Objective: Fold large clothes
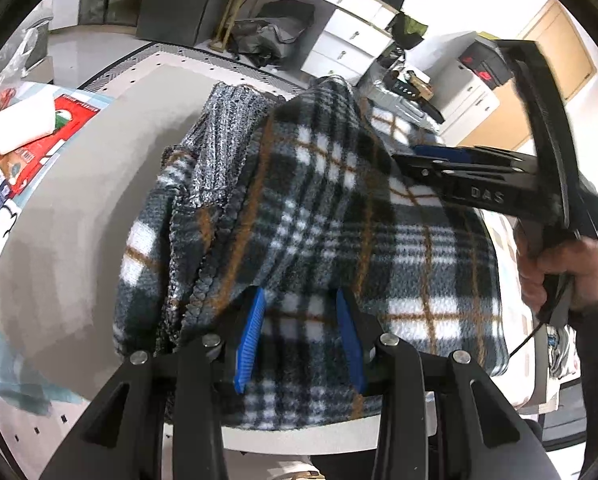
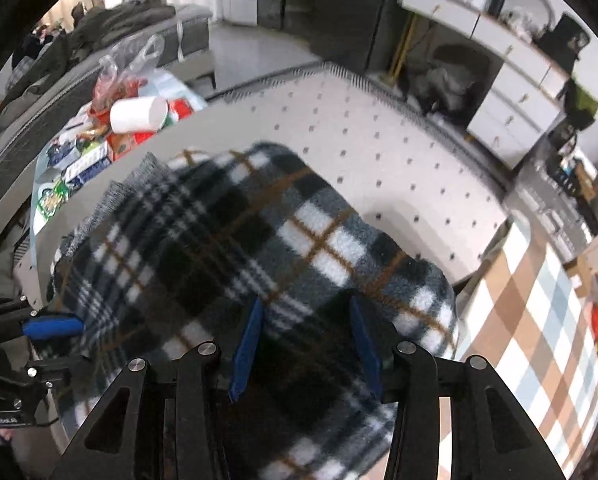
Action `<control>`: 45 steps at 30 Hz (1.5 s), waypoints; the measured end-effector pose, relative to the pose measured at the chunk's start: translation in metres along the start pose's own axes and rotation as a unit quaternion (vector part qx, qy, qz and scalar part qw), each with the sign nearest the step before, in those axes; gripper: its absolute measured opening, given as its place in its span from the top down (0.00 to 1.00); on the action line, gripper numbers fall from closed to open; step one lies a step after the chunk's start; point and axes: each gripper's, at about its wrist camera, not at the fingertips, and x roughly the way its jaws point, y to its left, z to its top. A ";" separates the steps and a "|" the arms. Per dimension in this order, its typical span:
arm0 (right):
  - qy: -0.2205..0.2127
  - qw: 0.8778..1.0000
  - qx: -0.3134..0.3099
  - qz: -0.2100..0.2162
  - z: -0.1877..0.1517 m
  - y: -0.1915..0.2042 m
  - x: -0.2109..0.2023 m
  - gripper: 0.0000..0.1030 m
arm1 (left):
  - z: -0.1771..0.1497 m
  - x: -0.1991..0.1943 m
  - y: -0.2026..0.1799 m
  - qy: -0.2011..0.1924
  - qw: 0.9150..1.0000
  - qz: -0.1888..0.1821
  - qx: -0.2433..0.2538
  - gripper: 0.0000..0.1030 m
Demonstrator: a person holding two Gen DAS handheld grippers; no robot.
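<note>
Folding well advanced: we log one plaid fleece (image 1: 339, 216), already doubled into a thick bundle on the grey surface (image 1: 79, 200), knit lining (image 1: 223, 136) still showing at its far end. Left gripper (image 1: 299, 344) jaws clenched on the near edge; right gripper (image 2: 305, 344) jaws released, cloth loose between them. Remaining, we judge: final squaring and release.

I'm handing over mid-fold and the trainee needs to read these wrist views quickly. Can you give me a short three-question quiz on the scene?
1. True or false: the plaid fleece garment lies on the grey table top.
2. What shows from under the plaid at its far left edge?
A. grey knit fabric
B. blue denim
C. a white towel
3. Fill in: the pads on the left gripper and the right gripper are coloured ___.

Key: 1 true; 2 A; 3 blue.
</note>
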 end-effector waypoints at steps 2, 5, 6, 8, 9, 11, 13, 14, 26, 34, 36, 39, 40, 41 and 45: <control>-0.039 0.999 0.006 0.015 -0.002 -0.003 -0.026 0.52 | -0.001 -0.010 -0.009 -0.004 1.000 0.015 -0.002 0.69; -0.118 0.987 0.074 0.076 -0.022 -0.024 -0.079 0.33 | -0.009 -0.031 -0.026 -0.035 0.998 0.050 0.024 0.69; -0.146 0.981 0.092 0.088 -0.035 -0.029 -0.097 0.23 | -0.012 -0.037 -0.030 -0.044 0.997 0.059 0.029 0.69; -0.193 0.970 0.106 0.102 -0.063 -0.031 -0.125 0.11 | -0.021 -0.054 -0.041 -0.068 0.995 0.071 0.030 0.69; -0.207 0.967 0.103 0.110 -0.077 -0.029 -0.135 0.11 | -0.025 -0.060 -0.044 -0.076 0.994 0.073 0.030 0.68; -0.219 0.963 0.097 0.122 -0.105 -0.024 -0.149 0.09 | -0.040 -0.078 -0.057 -0.106 0.991 0.074 0.036 0.57; -0.233 0.960 0.112 0.112 -0.136 -0.022 -0.160 0.03 | -0.054 -0.090 -0.071 -0.143 0.986 0.081 0.043 0.39; -0.238 0.957 0.117 0.116 -0.149 -0.022 -0.164 0.02 | -0.065 -0.098 -0.080 -0.162 0.982 0.087 0.048 0.32; -0.371 0.922 0.104 0.030 -0.271 0.016 -0.230 0.00 | -0.135 -0.137 -0.154 -0.341 0.925 0.154 0.068 0.01; -0.369 0.919 0.129 0.042 -0.288 0.008 -0.233 0.00 | -0.145 -0.136 -0.154 -0.348 0.923 0.154 0.058 0.01; -0.373 0.917 0.136 0.043 -0.291 0.007 -0.237 0.00 | -0.152 -0.134 -0.158 -0.340 0.927 0.147 0.063 0.01; -0.381 0.913 0.142 0.037 -0.296 0.005 -0.242 0.00 | -0.158 -0.131 -0.164 -0.340 0.925 0.153 0.069 0.01; -0.382 0.913 0.142 0.037 -0.297 0.006 -0.243 0.00 | -0.161 -0.131 -0.166 -0.341 0.924 0.157 0.070 0.01; -0.380 0.913 0.144 0.036 -0.297 0.005 -0.243 0.00 | -0.162 -0.131 -0.167 -0.342 0.923 0.161 0.071 0.01; -0.383 0.911 0.145 0.042 -0.301 0.006 -0.242 0.00 | -0.169 -0.131 -0.172 -0.348 0.919 0.172 0.071 0.01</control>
